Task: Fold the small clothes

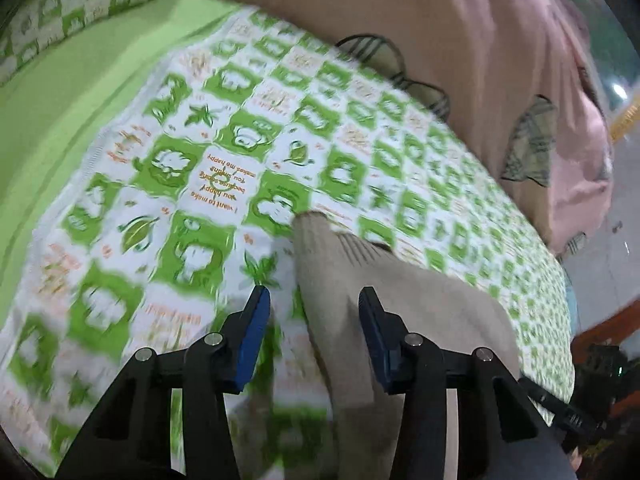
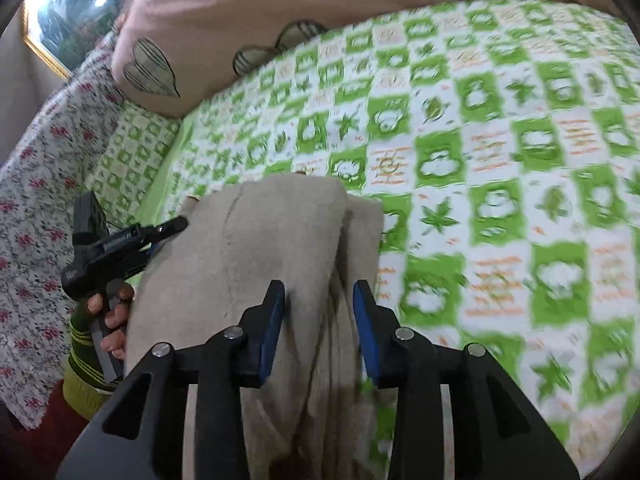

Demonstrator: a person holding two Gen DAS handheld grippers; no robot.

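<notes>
my left gripper (image 1: 314, 300) hangs with jaws parted, pads off the beige knit garment (image 1: 400, 304) that passes under the right-hand jaw; blur smears the near cloth, so its lower edge is lost behind my fingers. my right gripper (image 2: 319, 294) is also released, the same garment bunched between the blue pads (image 2: 272, 324) without being pinched as far as i can tell. it lies on the green checked bedsheet (image 1: 224, 152). only the right view shows my left hand (image 2: 114, 312) on its handle, a floral cloth (image 2: 36, 184) and a framed picture (image 2: 68, 8); both show the pink pillow (image 1: 500, 60).
</notes>
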